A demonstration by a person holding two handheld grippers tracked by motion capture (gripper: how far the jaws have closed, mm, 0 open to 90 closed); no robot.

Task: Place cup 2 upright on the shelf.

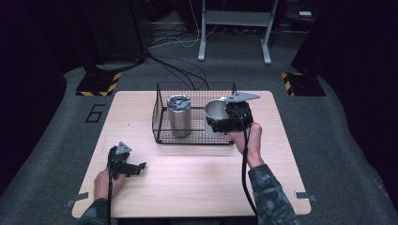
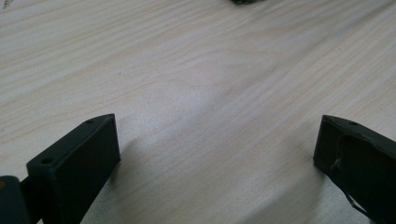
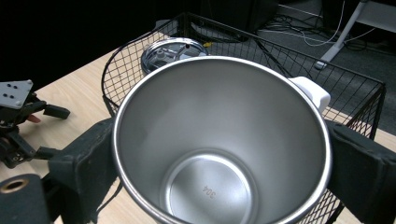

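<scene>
My right claw [image 1: 224, 118] grips the open cup [image 3: 219, 140] over the basket [image 1: 162, 117], right of the lidded cup [image 1: 179, 115], next lowering it inside, while my left claw [image 1: 136, 168] rests wide open

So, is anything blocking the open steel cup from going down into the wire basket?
Nothing visible. The right gripper holds the open cup over the basket; the lidded tumbler stands at its left.

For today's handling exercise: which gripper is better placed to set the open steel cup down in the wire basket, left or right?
Right. The right gripper already clamps the open steel cup at the wire basket, beside the lidded tumbler. The left gripper rests open on the table, apart from the basket.
</scene>
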